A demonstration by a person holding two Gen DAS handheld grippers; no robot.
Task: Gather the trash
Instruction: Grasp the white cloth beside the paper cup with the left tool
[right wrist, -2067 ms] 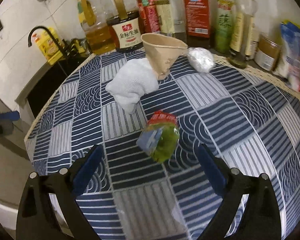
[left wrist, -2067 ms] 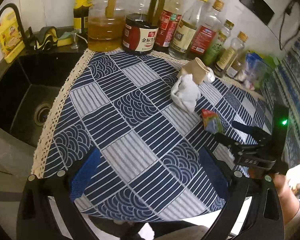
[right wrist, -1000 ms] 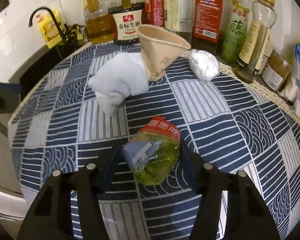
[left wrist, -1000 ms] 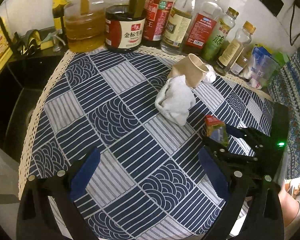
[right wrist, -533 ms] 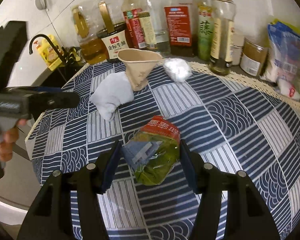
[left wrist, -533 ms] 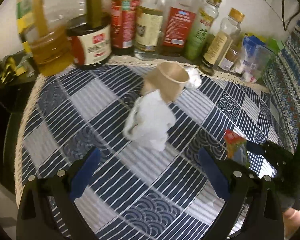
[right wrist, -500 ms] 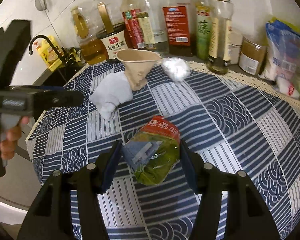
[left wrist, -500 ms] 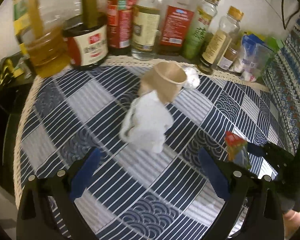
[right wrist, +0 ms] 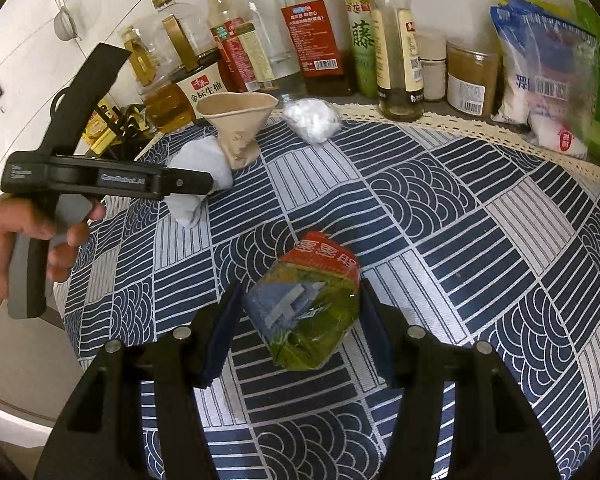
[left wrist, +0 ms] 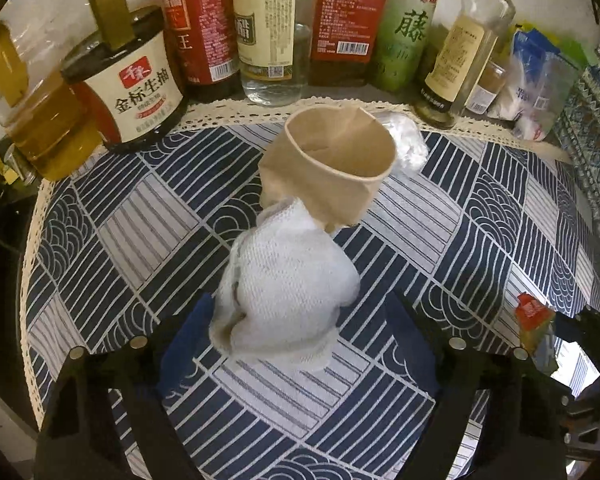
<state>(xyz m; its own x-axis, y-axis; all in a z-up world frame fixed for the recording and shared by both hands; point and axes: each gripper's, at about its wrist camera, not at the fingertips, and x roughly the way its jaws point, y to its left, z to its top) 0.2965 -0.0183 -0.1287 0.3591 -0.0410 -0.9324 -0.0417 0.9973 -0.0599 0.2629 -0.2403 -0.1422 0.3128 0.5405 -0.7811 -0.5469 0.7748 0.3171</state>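
Right hand-held gripper [right wrist: 300, 328] clamped on green snack packet [right wrist: 306, 312] above patterned tabletop [right wrist: 480, 240]; left hand-held gripper [left wrist: 296, 344] spread wide around white crumpled cloth [left wrist: 288, 292] beside paper cup [left wrist: 336, 168].

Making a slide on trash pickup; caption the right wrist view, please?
Right tool shut on snack wrapper; left tool by white cloth.

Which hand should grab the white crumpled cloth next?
Probably left. The left gripper is open with the white cloth between its fingers. The right gripper is already shut on the snack packet.
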